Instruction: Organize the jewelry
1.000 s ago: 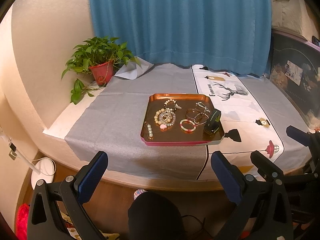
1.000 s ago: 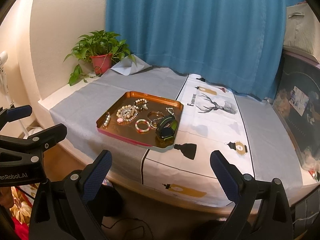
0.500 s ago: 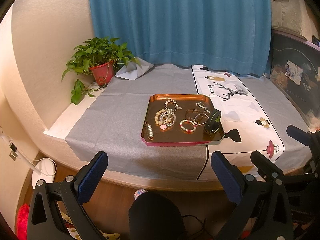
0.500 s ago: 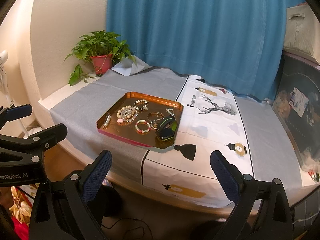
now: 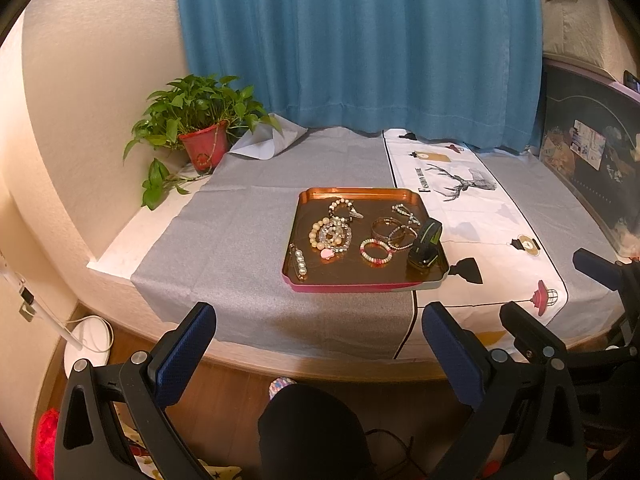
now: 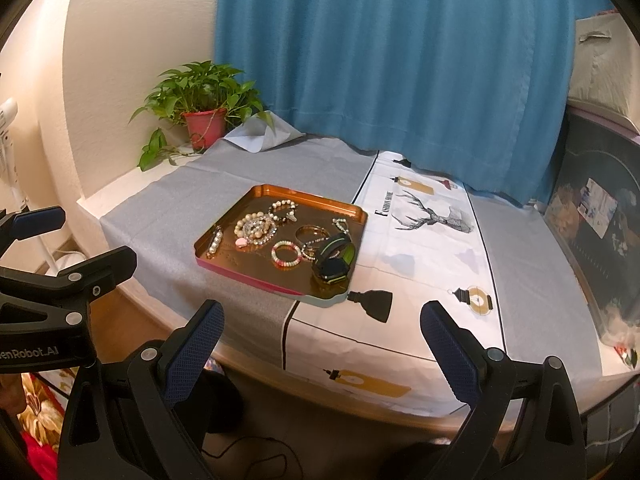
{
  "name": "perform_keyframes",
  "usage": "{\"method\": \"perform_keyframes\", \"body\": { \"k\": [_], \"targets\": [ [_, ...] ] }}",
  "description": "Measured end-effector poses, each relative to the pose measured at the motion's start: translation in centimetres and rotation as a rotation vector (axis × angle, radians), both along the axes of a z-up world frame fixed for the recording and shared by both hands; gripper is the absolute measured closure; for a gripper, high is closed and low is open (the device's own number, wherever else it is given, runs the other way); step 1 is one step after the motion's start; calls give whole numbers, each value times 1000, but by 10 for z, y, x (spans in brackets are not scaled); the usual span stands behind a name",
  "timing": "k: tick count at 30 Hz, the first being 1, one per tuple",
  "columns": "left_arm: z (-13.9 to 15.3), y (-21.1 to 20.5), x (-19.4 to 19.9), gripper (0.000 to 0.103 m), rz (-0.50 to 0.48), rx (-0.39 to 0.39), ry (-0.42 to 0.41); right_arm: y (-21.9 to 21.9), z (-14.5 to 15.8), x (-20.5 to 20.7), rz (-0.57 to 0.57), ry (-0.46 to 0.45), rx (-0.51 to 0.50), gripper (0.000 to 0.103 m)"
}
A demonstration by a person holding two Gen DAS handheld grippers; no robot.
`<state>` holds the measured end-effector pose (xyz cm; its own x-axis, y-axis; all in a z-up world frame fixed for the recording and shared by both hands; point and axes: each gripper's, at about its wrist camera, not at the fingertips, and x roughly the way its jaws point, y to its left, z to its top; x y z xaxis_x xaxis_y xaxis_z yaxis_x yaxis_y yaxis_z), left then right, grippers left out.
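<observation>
A copper tray (image 5: 352,194) (image 6: 280,191) sits on the table and holds several bracelets, a pearl clip (image 5: 299,258) and a black-and-green watch (image 5: 425,242) (image 6: 334,258). A pink-and-white bead bracelet (image 5: 375,251) (image 6: 286,254) lies near the tray's front. My left gripper (image 5: 320,354) is open and empty, held off the table's front edge. My right gripper (image 6: 322,354) is open and empty, also short of the table. Each gripper shows at the side of the other's view.
A potted plant (image 5: 200,136) stands at the back left corner. A blue curtain (image 5: 360,48) hangs behind. A grey cloth (image 5: 248,216) and a white deer-print runner (image 5: 472,216) cover the table. A dark printed box (image 6: 600,216) stands at the right.
</observation>
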<state>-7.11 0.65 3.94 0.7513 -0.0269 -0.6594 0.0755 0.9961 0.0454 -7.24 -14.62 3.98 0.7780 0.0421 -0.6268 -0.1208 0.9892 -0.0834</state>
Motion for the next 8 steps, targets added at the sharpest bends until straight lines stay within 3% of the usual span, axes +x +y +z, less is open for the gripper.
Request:
{"method": "perform_keyframes", "body": {
  "k": [8],
  "targets": [
    [-1, 6, 2, 0, 8, 3, -1, 2, 0, 0, -2, 0, 0, 5]
  ]
}}
